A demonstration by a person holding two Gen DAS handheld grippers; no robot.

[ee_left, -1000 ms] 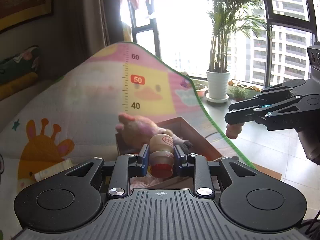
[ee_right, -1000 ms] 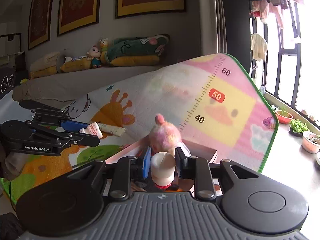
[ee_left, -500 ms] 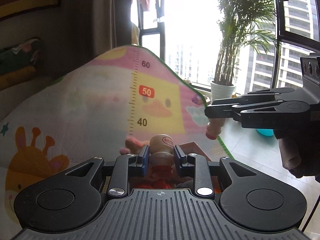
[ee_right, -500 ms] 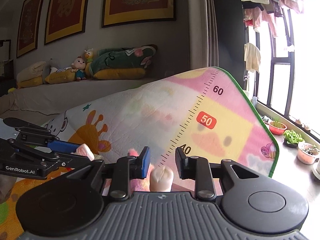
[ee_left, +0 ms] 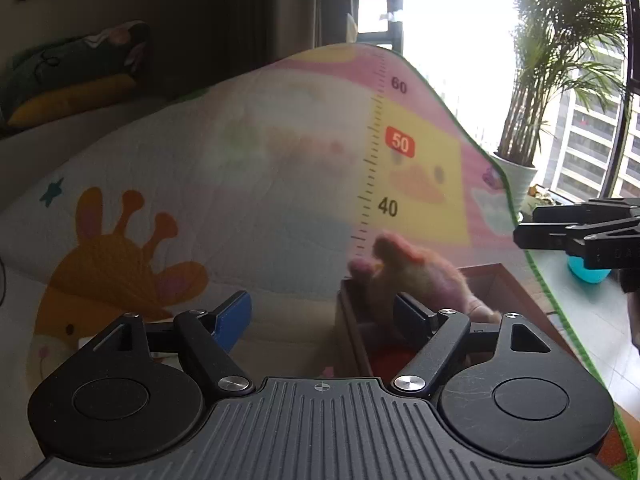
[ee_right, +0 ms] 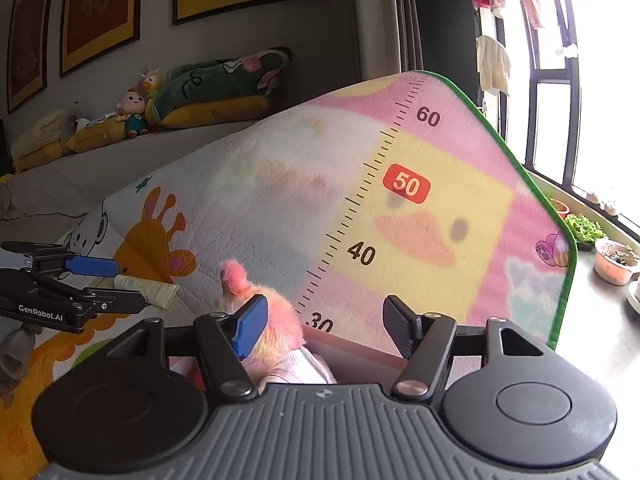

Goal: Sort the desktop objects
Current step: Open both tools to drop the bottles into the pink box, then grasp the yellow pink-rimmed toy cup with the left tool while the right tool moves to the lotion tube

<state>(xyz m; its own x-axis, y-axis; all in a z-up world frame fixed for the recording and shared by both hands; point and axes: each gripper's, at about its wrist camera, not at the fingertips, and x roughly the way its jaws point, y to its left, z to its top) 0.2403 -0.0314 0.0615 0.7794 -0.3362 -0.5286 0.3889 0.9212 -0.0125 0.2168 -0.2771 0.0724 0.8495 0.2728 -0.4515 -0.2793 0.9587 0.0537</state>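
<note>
My left gripper point(ee_left: 324, 316) is open with nothing between its fingers, just left of the brown box point(ee_left: 500, 280). A pink plush toy point(ee_left: 412, 268) sits in that box, and something red point(ee_left: 390, 360) shows lower inside it. My right gripper point(ee_right: 325, 326) is also open and hovers over the plush toy point(ee_right: 272, 320) and the box rim point(ee_right: 360, 350). The left wrist view shows the right gripper point(ee_left: 528, 226) at the far right edge. In the right wrist view the left gripper point(ee_right: 130, 286) is at the left, above a white tube point(ee_right: 148, 289) lying on the mat.
A colourful play mat point(ee_right: 400, 200) with a printed ruler covers the surface and rises behind the box. Potted plants point(ee_right: 612, 264) stand on the sill at the right. Cushions and dolls point(ee_right: 132, 110) lie on the sofa behind. A blue object point(ee_left: 588, 272) sits beyond the mat's edge.
Both grippers have opened. The small bottles they held a second ago are gone from between the fingers. The left gripper has shifted to the left of the box.
</note>
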